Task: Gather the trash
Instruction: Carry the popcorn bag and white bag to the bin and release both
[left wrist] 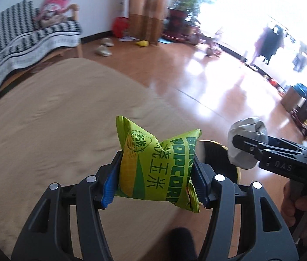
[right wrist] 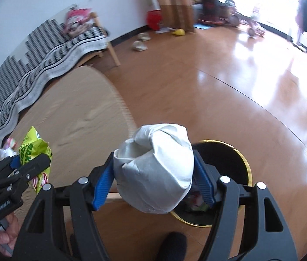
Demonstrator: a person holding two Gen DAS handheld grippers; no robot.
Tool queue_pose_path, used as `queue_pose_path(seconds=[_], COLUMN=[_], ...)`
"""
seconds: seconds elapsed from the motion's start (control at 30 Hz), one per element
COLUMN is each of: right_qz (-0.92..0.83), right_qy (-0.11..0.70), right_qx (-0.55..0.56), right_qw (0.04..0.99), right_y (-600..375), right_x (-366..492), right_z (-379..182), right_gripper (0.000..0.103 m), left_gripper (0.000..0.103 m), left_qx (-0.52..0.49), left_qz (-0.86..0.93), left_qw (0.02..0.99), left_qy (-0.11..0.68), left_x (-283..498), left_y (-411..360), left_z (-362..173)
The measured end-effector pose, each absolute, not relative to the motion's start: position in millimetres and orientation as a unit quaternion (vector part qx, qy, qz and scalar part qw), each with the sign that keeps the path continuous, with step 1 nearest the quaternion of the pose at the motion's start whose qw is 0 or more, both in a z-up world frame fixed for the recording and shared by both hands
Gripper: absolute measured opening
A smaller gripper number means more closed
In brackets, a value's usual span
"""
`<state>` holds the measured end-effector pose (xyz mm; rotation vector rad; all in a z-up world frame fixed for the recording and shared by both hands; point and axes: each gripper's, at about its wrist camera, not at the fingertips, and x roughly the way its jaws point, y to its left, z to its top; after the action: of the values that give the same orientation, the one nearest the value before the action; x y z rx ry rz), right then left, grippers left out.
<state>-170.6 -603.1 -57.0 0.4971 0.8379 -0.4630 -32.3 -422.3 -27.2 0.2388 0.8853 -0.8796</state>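
Green popcorn bag (left wrist: 153,165): pinched between the blue pads of the left tongs (left wrist: 155,178), above the beige worktop (left wrist: 51,126).
White paper wad (right wrist: 153,169): clamped in the right tongs (right wrist: 153,180), over the gold-rimmed black bin (right wrist: 231,163).
Bin: on the wooden floor (right wrist: 197,87), beside the worktop.

Both grippers are black plastic with triangular cut-outs, silver pivot screws and ribbed blue pads (left wrist: 110,187). The right gripper (left wrist: 243,150), at 3 o'clock in the left view, carries white "DAS" lettering and a green light.
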Motion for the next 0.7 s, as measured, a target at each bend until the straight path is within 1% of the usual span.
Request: queue_pose_path(seconds=[0.23, 0.53, 0.6, 0.63, 0.7], right_qz=[-0.262, -0.280, -0.281, -0.283, -0.284], right_qy=[0.414, 0.421, 0.421, 0.420, 0.422], right_qx=[0.261, 0.291, 0.291, 0.291, 0.293], right_qw=[0.832, 0.812, 0.812, 0.812, 0.810], right_y=[-651.3, -672.2, -670.9, -670.1, -668.5], right_x=[-221.2, -243.9, -245.4, -244.0, -234.6], right_z=[-89.0, -106.2, -106.9, -106.4, -106.5], right_gripper=[0.067, 0.067, 0.068, 0.071, 0.073], left_gripper=[0.058, 0.058, 0.058, 0.058, 0.058], left_qx=[0.132, 0.132, 0.131, 0.131, 0.130], left_qz=[-0.458, -0.475, -0.477, -0.477, -0.478], left_qw=[0.772, 0.752, 0.750, 0.749, 0.747], left_qy=[0.420, 0.437, 0.439, 0.440, 0.444], left_x=[-67.8, -68.8, -70.1, -71.2, -71.8], left_y=[-487.5, -520.7, -526.0, -527.7, -530.9], left_z=[-48.4, -66.7, -69.6, -70.9, -74.0])
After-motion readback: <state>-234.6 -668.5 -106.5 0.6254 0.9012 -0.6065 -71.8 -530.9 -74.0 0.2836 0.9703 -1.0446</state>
